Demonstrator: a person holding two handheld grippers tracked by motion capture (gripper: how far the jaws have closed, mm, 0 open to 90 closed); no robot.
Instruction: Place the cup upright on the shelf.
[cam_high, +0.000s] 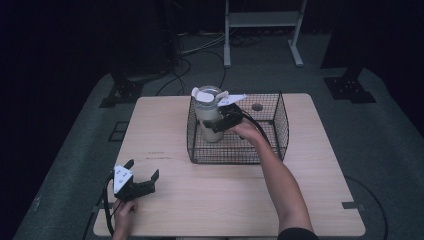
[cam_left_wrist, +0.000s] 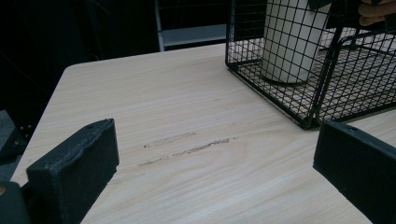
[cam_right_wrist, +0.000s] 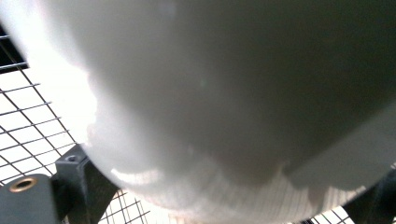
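A tall cream container (cam_high: 208, 116) with a clear lid stands upright in the left part of a black wire basket (cam_high: 235, 156) on the wooden table (cam_high: 225, 200). My right gripper (cam_high: 215, 125) reaches into the basket from the right, shut on the container's side. In the right gripper view the container (cam_right_wrist: 233, 93) looms between the two jaws. My left gripper (cam_high: 143, 168) rests open near the table's front left corner, holding nothing. In the left gripper view its jaws stand wide apart, and the basket (cam_left_wrist: 322, 93) and container (cam_left_wrist: 289, 42) lie ahead to the right.
The basket sits at the back middle of the table, with bare wood in front of it and to its left. A small round hole (cam_high: 257, 106) marks the tabletop behind the basket. A white metal stand (cam_high: 262, 20) and cables lie on the floor beyond.
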